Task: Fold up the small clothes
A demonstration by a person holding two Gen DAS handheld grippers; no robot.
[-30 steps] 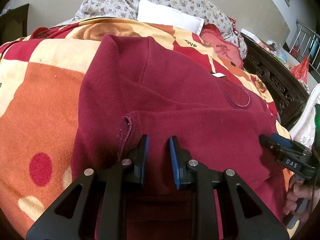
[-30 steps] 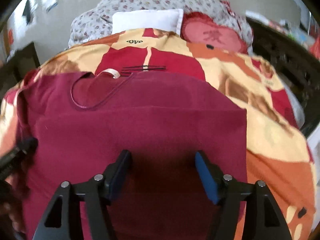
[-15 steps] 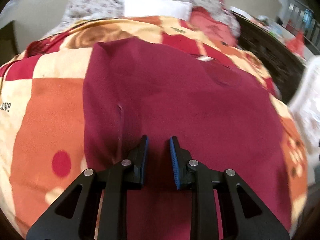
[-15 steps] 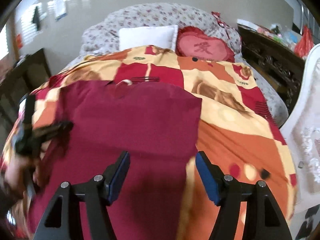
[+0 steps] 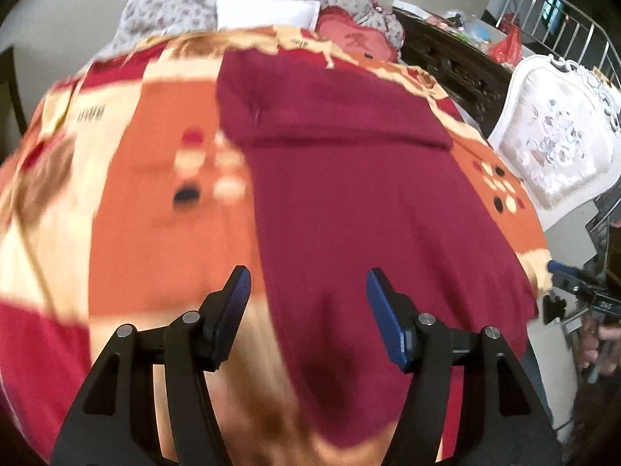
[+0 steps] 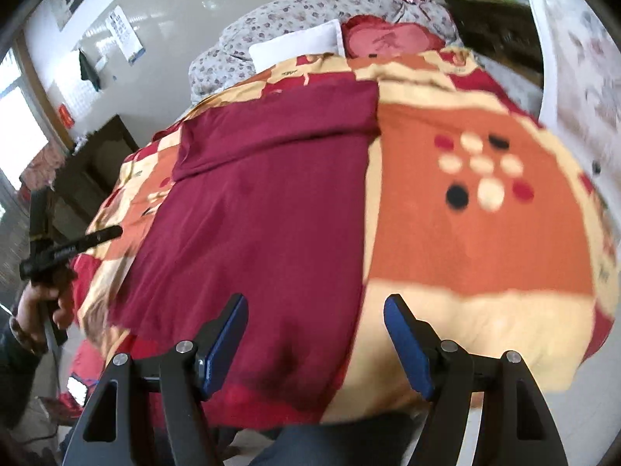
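Both tongs have pulled back toward the foot of the bed since the earlier frames, where they sat low over the garment's upper half; the left pair, then nearly pressed together, now stands spread and is opening further.

Left tongs (image 5: 308,291): jaws apart, nothing pinched; the garment's near left edge lies below the gap. Right tongs (image 6: 314,312): spread, opening slightly, nothing between the pads; the garment's near right edge lies under them.

Maroon garment (image 5: 361,194) lies flat on the patterned blanket (image 5: 155,202) of the bed, lengthwise toward the pillows (image 6: 295,44), with a fold line across its far end, the top portion already turned over.

Step, as judged: one fold laid and released; repositioning at the hem for the next. Next move calls for lowering each pair onto its own hem corner, pinching both cloth layers, then carrying the hem evenly up toward the folded end.
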